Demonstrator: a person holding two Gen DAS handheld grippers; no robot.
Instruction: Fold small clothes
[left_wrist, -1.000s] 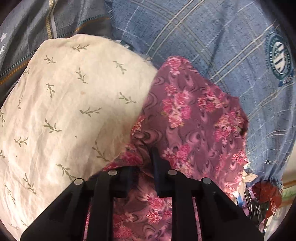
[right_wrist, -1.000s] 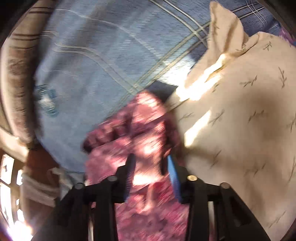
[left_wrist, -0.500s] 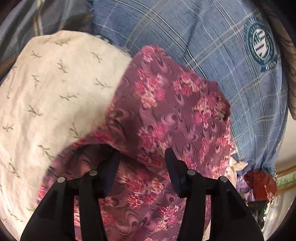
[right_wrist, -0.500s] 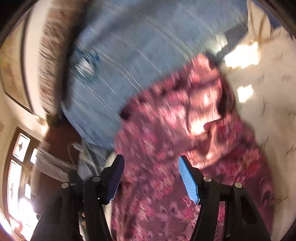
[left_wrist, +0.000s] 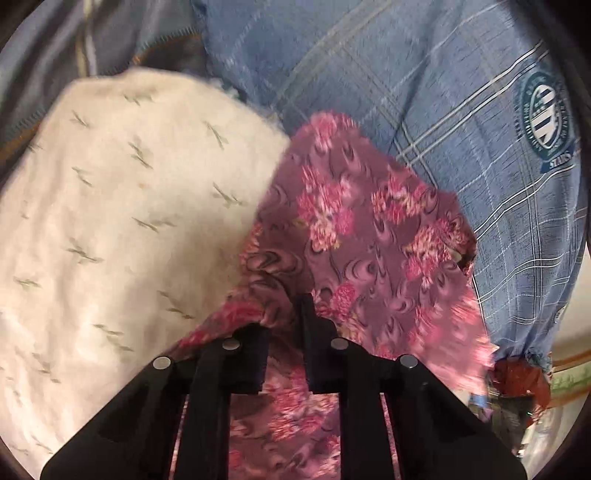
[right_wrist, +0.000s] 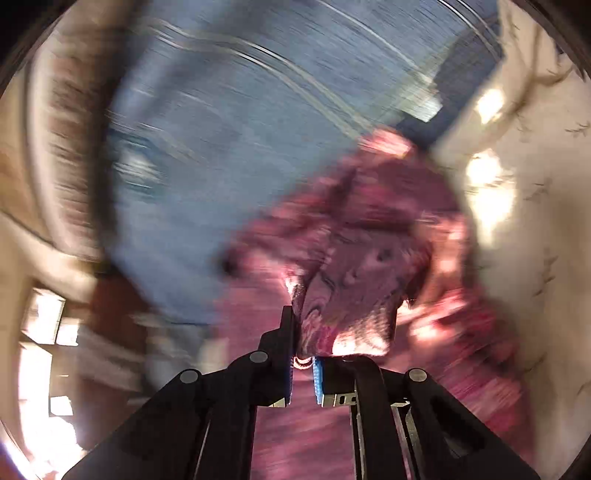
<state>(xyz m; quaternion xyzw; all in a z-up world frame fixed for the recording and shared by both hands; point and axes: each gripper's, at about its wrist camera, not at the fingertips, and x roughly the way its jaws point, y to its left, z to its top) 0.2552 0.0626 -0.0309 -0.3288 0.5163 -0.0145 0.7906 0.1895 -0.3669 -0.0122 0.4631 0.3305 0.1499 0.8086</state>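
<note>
Floral cloth (left_wrist: 362, 236): I've just closed my left gripper (left_wrist: 284, 314) and right gripper (right_wrist: 301, 332) onto its folds.
Surroundings: cream pillow (left_wrist: 122, 229) touching; blue plaid sheet (left_wrist: 388, 74) beneath.

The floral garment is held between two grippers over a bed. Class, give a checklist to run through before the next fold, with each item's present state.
1. Left gripper jaws closed on the floral garment: ok.
2. Right gripper jaws closed on it: ok.
3. Garment spread flat: not ok, bunched.
4. Cream pillow clear of garment: not ok, they overlap.
5. Right wrist view sharp: not ok, blurred.
</note>
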